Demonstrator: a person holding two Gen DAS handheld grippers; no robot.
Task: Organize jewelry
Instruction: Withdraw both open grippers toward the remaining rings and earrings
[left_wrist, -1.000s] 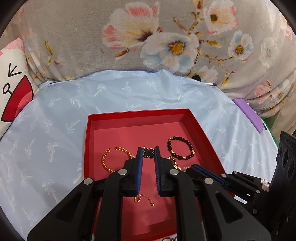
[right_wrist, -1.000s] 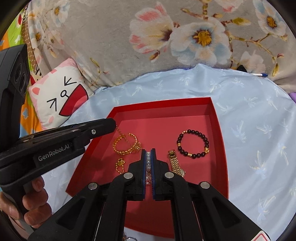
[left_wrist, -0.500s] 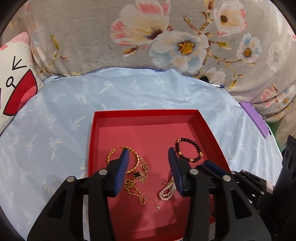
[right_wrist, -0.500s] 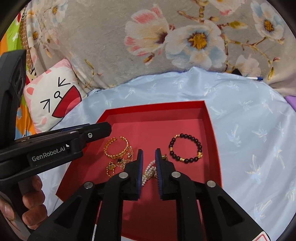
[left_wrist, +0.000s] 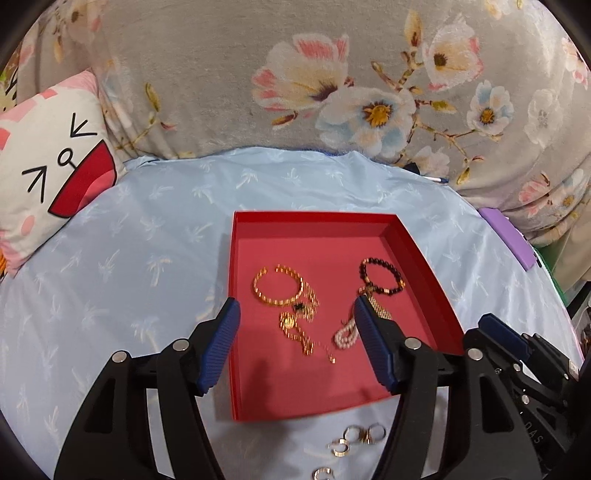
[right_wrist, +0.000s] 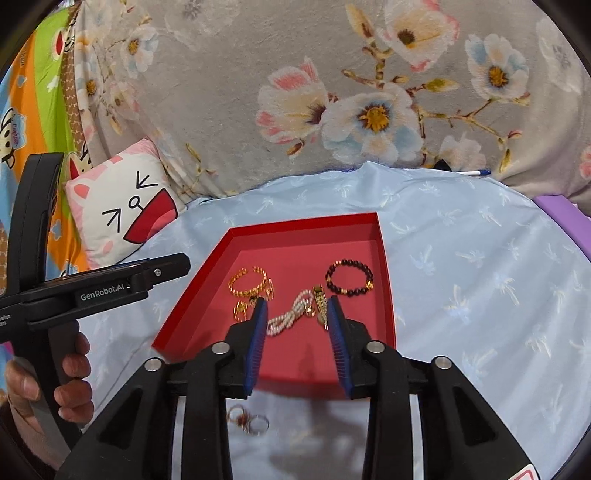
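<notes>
Jewelry is lying inside the red tray (left_wrist: 421, 266): the pearl bracelet (right_wrist: 290, 316) and clover necklace (left_wrist: 301, 325) we were pinching a moment ago are resting on its floor now. We are pulling our left gripper (left_wrist: 295, 347) and right gripper (right_wrist: 295, 343) back from the tray, their jaws just opening, holding nothing. Small rings (left_wrist: 356, 441) are still waiting just outside the tray's near edge.

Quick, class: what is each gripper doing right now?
Left gripper: open, jaws just opening, holding nothing.
Right gripper: open, jaws just opening, holding nothing.
</notes>
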